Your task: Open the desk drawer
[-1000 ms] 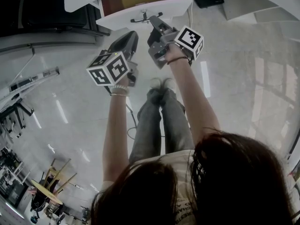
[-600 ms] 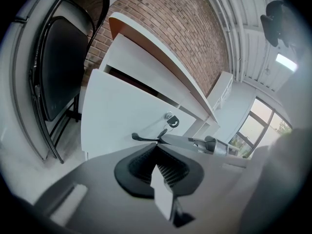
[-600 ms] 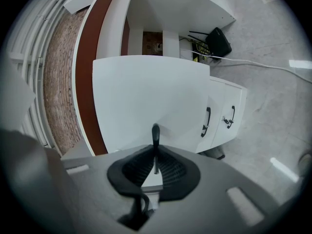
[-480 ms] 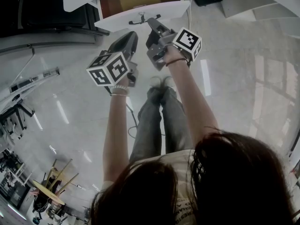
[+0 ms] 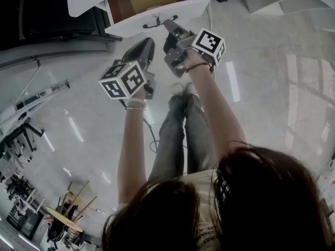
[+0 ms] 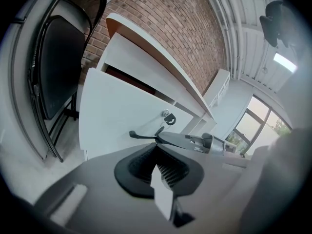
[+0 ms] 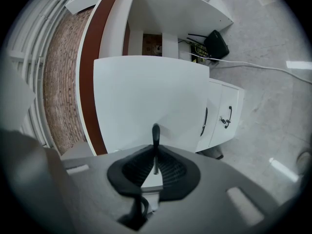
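The white desk drawer (image 5: pixel 157 15) stands partly pulled out at the top of the head view, its brown inside showing. My right gripper (image 5: pixel 167 24) is shut on the drawer's thin black handle (image 5: pixel 156 22). In the right gripper view the handle (image 7: pixel 155 134) runs upright between the pads of that gripper (image 7: pixel 155 155), in front of the white drawer front (image 7: pixel 146 96). My left gripper (image 5: pixel 147 42) hangs to the left and short of the drawer, its jaws together on nothing. The left gripper (image 6: pixel 158 157) looks at the drawer front (image 6: pixel 117 121), the handle (image 6: pixel 141 136) and the right gripper (image 6: pixel 195 141).
A black folding chair (image 6: pixel 58 67) stands left of the desk. Lower white drawers with dark handles (image 7: pixel 204 122) and a key (image 7: pixel 224 122) sit under the pulled drawer. A cable (image 7: pixel 253 67) and a black box (image 7: pixel 215 43) lie on the glossy floor. The person's legs (image 5: pixel 178 135) are below.
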A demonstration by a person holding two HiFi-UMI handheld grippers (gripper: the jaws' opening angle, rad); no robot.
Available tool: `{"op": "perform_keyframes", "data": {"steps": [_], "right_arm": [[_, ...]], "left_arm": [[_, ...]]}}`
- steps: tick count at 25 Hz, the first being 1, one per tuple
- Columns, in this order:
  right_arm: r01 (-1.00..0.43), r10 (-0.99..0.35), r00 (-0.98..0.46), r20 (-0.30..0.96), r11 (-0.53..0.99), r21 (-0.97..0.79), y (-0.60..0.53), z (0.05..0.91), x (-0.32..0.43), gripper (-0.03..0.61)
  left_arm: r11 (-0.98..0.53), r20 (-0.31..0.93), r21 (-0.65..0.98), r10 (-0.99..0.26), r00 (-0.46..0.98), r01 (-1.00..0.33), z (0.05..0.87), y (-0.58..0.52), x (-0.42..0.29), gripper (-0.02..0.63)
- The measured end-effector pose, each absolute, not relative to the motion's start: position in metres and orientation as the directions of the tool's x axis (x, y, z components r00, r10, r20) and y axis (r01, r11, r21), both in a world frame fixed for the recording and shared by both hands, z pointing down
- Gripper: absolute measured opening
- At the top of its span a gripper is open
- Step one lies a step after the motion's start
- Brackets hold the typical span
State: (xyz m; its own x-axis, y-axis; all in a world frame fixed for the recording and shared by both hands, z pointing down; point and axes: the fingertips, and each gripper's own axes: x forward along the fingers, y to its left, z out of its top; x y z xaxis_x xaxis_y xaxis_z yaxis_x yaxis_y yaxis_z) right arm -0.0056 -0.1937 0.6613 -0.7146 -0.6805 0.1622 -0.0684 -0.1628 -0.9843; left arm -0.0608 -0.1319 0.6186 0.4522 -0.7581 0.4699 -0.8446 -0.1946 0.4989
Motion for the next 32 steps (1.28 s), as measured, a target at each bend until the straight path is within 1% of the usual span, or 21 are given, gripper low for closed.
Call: {"op": "perform_keyframes", "data": {"steps": [8, 13, 32], "right_arm": [[-0.067, -0.699, -0.696, 0.164, -0.165, -0.984, -0.193, 0.66, -0.003, 0.026], [-0.072, -0.698, -0.696, 0.172, -0.17, -0.983, -0.191, 0.66, -0.004, 0.026], [-0.082, -0.67, -0.722, 0.175, -0.168, -0.982, -0.192, 0.661, -0.006, 0.028]], "left_arm": [[-0.233, 0.499, 0.514, -0.701, 0.509, -0.826, 0.624, -0.125, -0.05, -0.002], [-0.246, 0.508, 0.502, -0.692, 0.513, -0.829, 0.622, -0.127, -0.051, -0.002], [-0.198, 0.504, 0.527, -0.711, 0.491, -0.827, 0.621, -0.122, -0.054, -0.002]]}}
